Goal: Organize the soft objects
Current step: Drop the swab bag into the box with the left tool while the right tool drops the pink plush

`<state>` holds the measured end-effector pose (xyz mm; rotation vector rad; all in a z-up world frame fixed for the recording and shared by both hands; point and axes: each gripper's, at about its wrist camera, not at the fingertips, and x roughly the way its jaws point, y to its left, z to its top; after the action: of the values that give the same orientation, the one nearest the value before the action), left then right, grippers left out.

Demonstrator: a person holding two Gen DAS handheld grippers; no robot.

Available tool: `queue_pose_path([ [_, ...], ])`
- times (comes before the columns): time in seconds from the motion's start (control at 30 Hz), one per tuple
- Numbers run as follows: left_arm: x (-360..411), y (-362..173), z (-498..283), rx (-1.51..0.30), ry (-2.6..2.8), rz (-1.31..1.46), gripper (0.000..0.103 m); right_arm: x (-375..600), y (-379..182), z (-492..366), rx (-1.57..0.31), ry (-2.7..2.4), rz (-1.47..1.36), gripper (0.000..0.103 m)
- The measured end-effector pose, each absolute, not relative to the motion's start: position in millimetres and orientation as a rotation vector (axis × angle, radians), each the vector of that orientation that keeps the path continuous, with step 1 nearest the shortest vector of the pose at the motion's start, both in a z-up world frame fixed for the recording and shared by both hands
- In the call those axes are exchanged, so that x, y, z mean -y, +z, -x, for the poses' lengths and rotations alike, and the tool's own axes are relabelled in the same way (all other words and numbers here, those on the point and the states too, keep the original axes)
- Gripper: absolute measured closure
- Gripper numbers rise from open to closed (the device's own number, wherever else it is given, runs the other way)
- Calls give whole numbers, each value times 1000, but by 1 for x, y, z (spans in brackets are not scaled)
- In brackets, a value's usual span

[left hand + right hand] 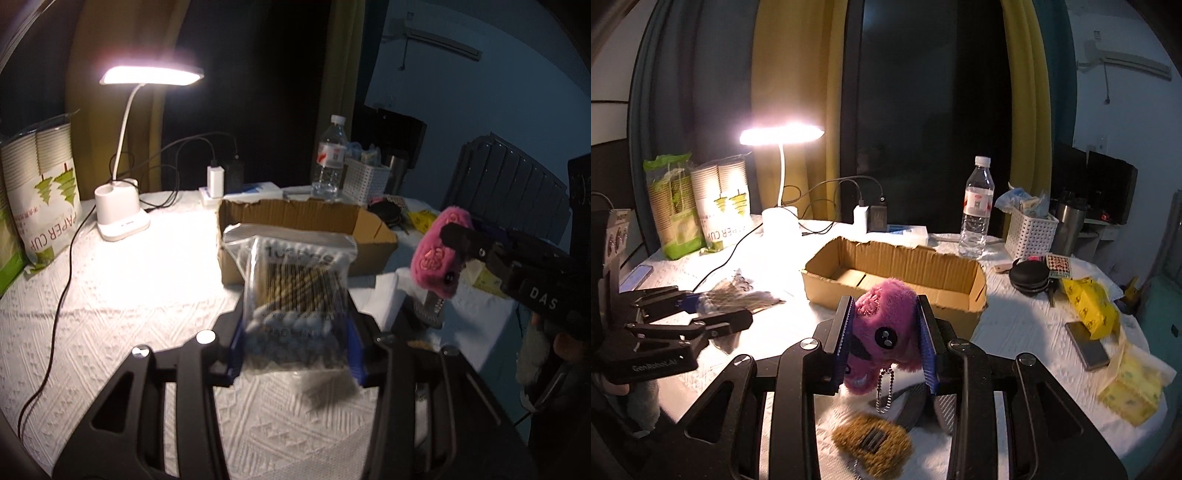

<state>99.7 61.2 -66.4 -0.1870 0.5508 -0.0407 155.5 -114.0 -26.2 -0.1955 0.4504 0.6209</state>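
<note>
Left wrist view: the left claw (295,332) is raised above the worktop (129,295), fingers pointing toward the cardboard box (303,221), and pinches a clear zip bag of cotton swabs (295,280) by its lower half. The bag's lower end is blurred. To the right, the right claw (456,254) grips the pink plush toy (436,258) in the air just right of the box.

Right wrist view: both blue pads press the plush toy's (886,325) sides; its ball chain (884,391) hangs below. A brown fuzzy item (871,439) lies on the worktop underneath, partly hidden and hard to identify. The person's hands are mostly cut off.
</note>
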Motion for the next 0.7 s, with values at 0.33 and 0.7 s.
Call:
queue_pose_path([
  [0.33,-72,-49,-141,-542,-36,185,58,111,-9,-198,-442,616,173,68],
  [0.7,-56,-50,-204,-573,-34,160,58,128,-18,-259,-466,605,122,68],
])
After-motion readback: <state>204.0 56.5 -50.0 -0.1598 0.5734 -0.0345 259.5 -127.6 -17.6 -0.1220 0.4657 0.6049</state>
